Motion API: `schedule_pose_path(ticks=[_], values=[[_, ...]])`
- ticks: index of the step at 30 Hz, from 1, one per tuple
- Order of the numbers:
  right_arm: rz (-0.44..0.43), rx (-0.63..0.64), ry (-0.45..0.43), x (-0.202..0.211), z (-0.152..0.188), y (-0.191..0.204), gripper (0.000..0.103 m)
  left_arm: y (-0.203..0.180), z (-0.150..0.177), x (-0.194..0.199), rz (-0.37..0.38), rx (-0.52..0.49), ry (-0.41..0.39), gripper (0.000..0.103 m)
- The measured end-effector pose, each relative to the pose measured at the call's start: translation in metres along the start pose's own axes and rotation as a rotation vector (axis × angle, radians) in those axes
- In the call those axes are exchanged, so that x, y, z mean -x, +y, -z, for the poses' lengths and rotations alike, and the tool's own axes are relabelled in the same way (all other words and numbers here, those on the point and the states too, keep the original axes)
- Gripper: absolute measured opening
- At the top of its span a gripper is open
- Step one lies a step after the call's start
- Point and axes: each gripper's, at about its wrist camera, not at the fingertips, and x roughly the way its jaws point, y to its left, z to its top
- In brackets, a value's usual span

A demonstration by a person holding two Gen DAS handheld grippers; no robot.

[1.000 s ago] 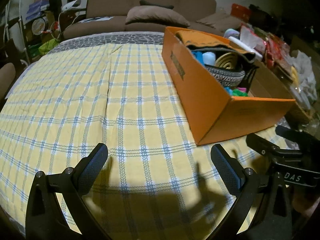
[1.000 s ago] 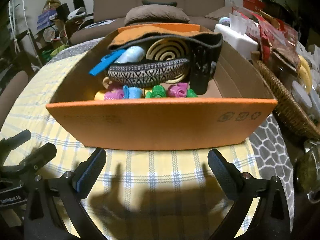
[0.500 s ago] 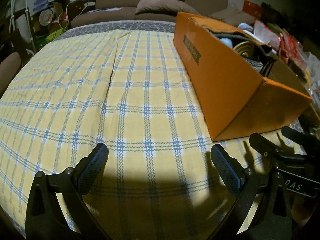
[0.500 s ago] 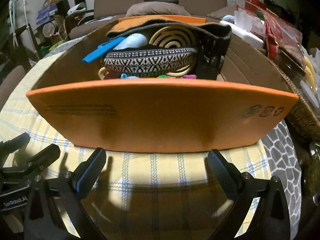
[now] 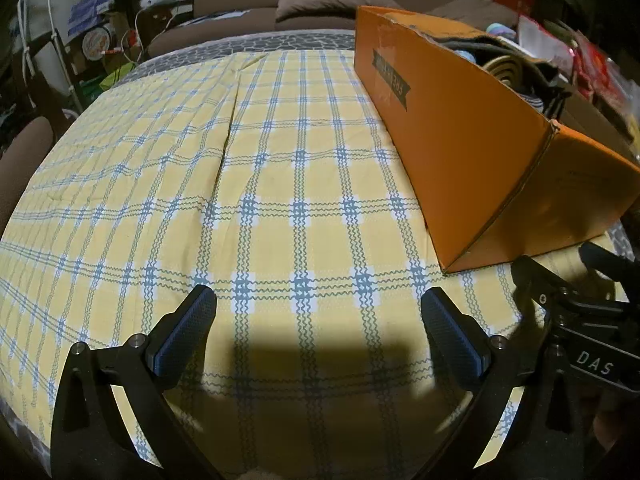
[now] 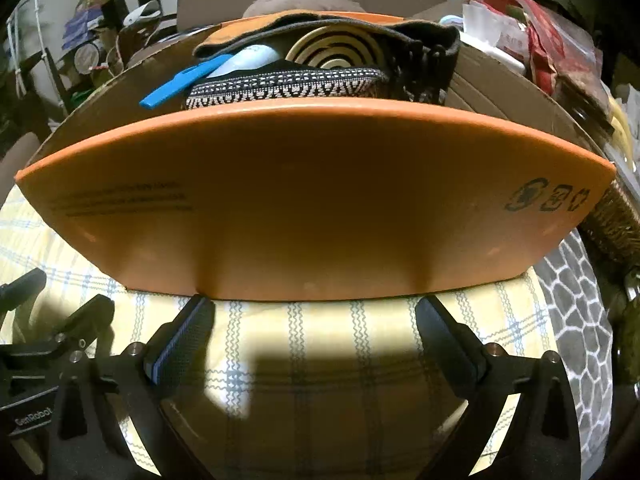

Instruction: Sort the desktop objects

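Note:
An orange cardboard box (image 6: 312,208) stands on the yellow checked tablecloth (image 5: 240,184). It holds a patterned black-and-white pouch (image 6: 288,86), a blue clip (image 6: 180,84), a coiled yellow disc (image 6: 340,46) and dark cloth. My right gripper (image 6: 314,312) is open and empty, low, its fingertips right at the box's near wall. My left gripper (image 5: 318,304) is open and empty over bare cloth, left of the box (image 5: 460,120). Each gripper shows at the edge of the other's view.
A wicker basket (image 6: 612,224) and red packets (image 6: 552,40) crowd the box's right side. A brown sofa with a cushion (image 5: 320,0) stands behind the table. Clutter and a chair (image 5: 20,160) lie at the left. Grey patterned cloth (image 6: 576,320) covers the table's right edge.
Both grippers have lowered and moved forward toward the box. The box's near wall now fills the right wrist view and hides the small coloured items inside. Both stay open.

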Motion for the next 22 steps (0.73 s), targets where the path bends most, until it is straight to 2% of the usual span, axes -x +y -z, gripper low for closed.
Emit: schedule_pose_path(ticks=[22], values=[[-0.001, -0.001, 0.004, -0.0005, 0.0001, 0.0006, 0.103, 0.0014, -0.0014, -0.0001, -0.003, -0.003, -0.001, 0.103]])
